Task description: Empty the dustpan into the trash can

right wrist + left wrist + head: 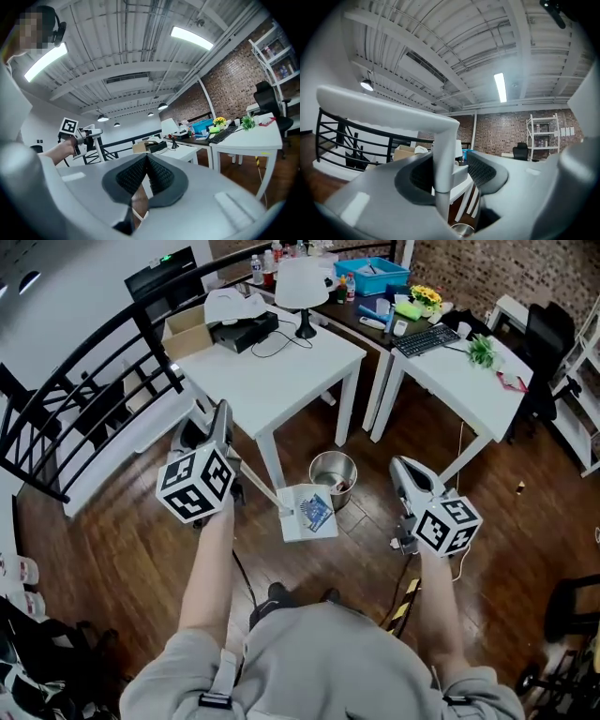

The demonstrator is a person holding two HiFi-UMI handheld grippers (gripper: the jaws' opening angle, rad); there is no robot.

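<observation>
Although the dustpan [307, 514] hangs just beside the metal trash can [315, 465], with its far edge at the can's near rim, the emptying is not yet done: a blue wrapper [317, 512] and some scraps lie in the pan, and I judge it has to be brought over the opening and tipped. The left gripper [451, 173] is clamped on the dustpan's long handle [260, 487], which runs upright between its pads. The right gripper [146, 178] hangs free to the can's right, jaws pressed together with nothing between them. Underfoot is a dark wood floor [112, 559]. Beyond the can stands a white table [272, 371] carrying a lamp [302, 287], with a black railing [84, 381] on the left and a brick wall [469, 268] behind.
</observation>
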